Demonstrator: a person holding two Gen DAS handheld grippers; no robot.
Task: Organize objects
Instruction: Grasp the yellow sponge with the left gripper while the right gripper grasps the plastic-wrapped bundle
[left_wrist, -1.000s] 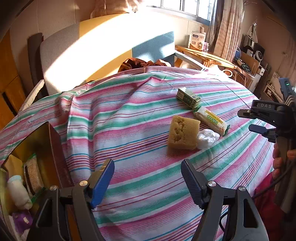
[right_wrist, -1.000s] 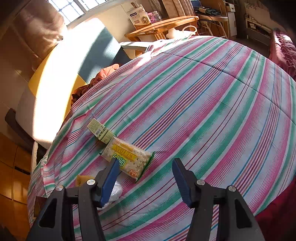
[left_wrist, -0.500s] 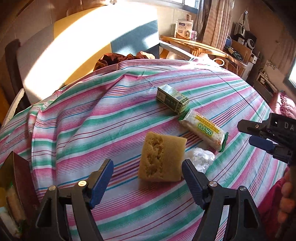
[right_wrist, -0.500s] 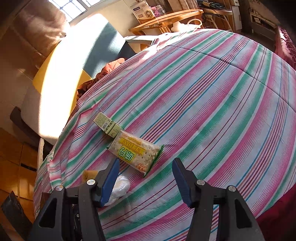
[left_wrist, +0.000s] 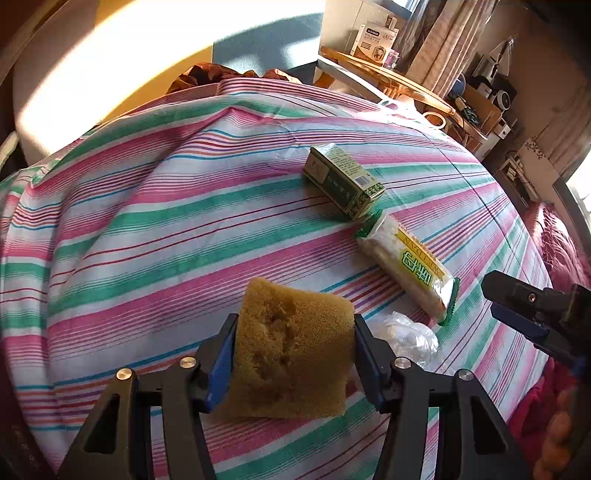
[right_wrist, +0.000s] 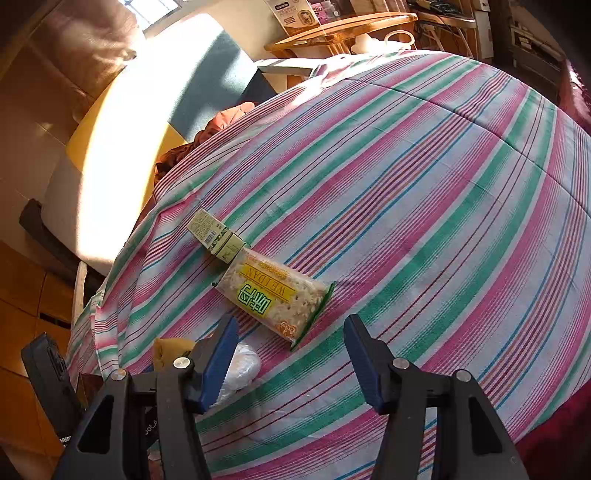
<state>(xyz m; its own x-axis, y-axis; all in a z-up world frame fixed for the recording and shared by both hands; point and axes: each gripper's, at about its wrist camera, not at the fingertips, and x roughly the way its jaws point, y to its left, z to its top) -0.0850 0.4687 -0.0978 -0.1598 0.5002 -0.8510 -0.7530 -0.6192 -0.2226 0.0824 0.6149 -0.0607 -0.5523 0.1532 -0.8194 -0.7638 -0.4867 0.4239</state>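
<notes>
left gripper (left_wrist: 293, 354) has closed in over the last sec and its jaws now pinch the sponge (left_wrist: 291, 350) at lower center, so pickup's basically done imo, while right gripper (right_wrist: 290, 356) hangs w/ jaws released near the crackers (right_wrist: 275, 295).

1. Sponge (right_wrist: 170, 350): mostly hidden behind the right gripper's left finger (right_wrist: 218, 363).
2. Crumpled plastic bag (right_wrist: 242, 367): partly covered by that finger.
3. Right gripper (left_wrist: 535, 314): cut off at the left-wrist view's right edge.
</notes>
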